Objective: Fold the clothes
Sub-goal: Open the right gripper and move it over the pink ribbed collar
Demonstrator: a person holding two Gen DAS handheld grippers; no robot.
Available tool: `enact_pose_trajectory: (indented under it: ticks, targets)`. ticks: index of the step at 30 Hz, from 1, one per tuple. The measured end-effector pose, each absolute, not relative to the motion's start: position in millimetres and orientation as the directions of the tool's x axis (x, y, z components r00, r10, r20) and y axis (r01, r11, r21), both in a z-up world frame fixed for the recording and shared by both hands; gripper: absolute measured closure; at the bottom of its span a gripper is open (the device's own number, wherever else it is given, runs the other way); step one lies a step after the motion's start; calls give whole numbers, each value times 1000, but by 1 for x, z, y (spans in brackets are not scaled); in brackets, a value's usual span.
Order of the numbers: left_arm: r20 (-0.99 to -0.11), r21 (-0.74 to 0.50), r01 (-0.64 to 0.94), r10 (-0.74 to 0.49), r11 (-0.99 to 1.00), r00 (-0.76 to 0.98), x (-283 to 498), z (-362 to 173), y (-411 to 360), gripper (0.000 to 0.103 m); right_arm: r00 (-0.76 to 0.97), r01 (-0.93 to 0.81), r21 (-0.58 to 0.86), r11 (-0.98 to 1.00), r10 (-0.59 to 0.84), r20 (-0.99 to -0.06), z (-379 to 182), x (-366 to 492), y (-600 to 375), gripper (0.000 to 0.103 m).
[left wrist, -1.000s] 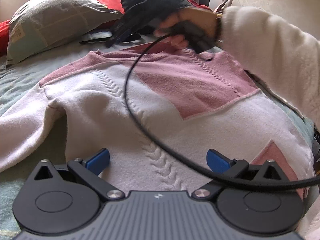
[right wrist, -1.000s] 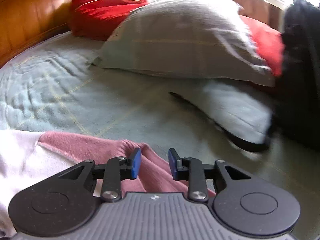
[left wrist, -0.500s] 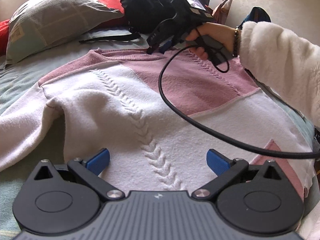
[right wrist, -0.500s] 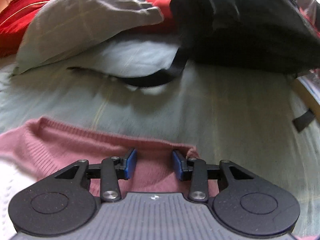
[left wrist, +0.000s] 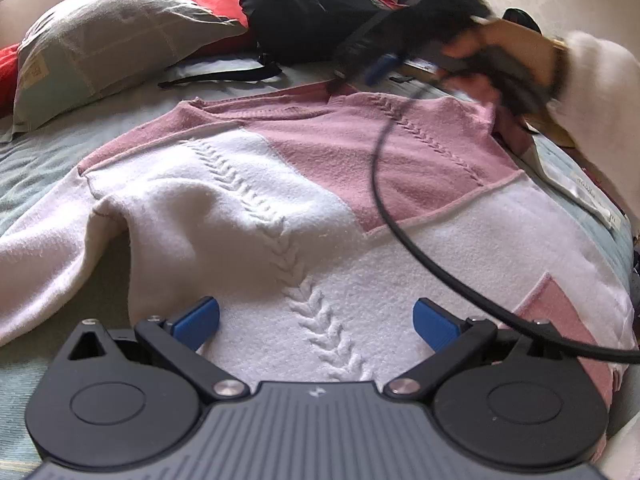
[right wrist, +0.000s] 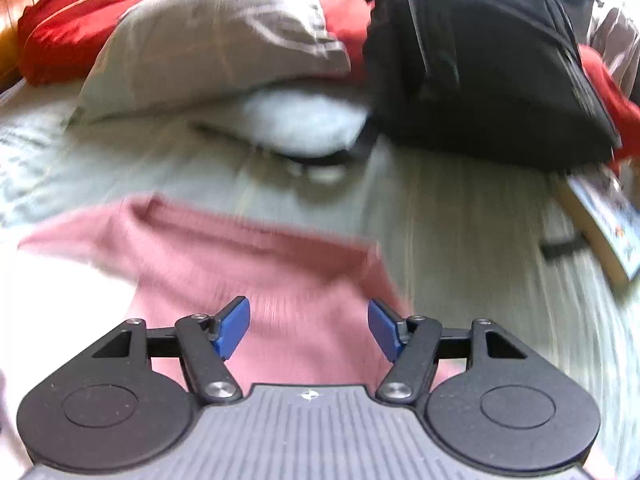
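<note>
Left gripper (left wrist: pixel 316 322): bottom of the left wrist frame, ribbed grey body, two round black hubs, blue pads spread wide and empty over the sweater's hem.
Cable (left wrist: pixel 404 216): smooth black cord arcing from the lower right up to the other tool.
Sweater (left wrist: pixel 248 216): centre of the frame, lying flat on the bed; fuzzy white knit with raised braid cables, dusty pink angular panels across the shoulders and at the lower right, ribbed pink neckline; one white sleeve trails to the left edge.
Right gripper (right wrist: pixel 309 330): blue pads parted and holding nothing, above the pink shoulder fabric; motion-blurred.
Hand (left wrist: pixel 496 56): upper right, blurred, fleecy white cuff.
Bed cover (left wrist: pixel 36 160): pale green quilted cloth.
Pillow (left wrist: pixel 104 40): upper left, plump, grey-green.
Bag (right wrist: pixel 488 60): black, slumped, far end.
</note>
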State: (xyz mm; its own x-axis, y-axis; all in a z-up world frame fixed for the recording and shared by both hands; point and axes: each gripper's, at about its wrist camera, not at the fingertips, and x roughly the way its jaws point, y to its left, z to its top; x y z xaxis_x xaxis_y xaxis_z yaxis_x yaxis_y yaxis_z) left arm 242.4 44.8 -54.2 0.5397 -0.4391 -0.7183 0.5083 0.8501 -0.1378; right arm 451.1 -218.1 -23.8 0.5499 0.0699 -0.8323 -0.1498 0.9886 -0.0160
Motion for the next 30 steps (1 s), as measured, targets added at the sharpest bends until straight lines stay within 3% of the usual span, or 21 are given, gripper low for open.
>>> enact_pose_trajectory:
  ticks: [6,8,15,18,23,30]
  targets:
    - [-723,-124,505,-426,854,543,242,-55,43,1,507,-87,6,996,49,-861,-38,429,-231,26]
    - [-724,-123,505,-425,854,543,242,-55,43,1,515,-50,-1,999,25,-857,-46,431,-235,17]
    - [-723,-135,501,-430,855,540,243,-56,45,1,514,62,84,995,40,-857,-59,461,-251,6]
    - [-723,-137,500,-432,855,539,243,-56,46,1,493,14,46,999,33,-870,-50,461,-243,6]
    - [-723,-138,500,-432,855,539,243,-57,46,1,596,-6,46,999,40,-802,-8,440,-271,7]
    - [-725,-137,497,-428,857,539,245,-58,45,1,608,159,-113,981,-188,-771,-11,444,-323,9]
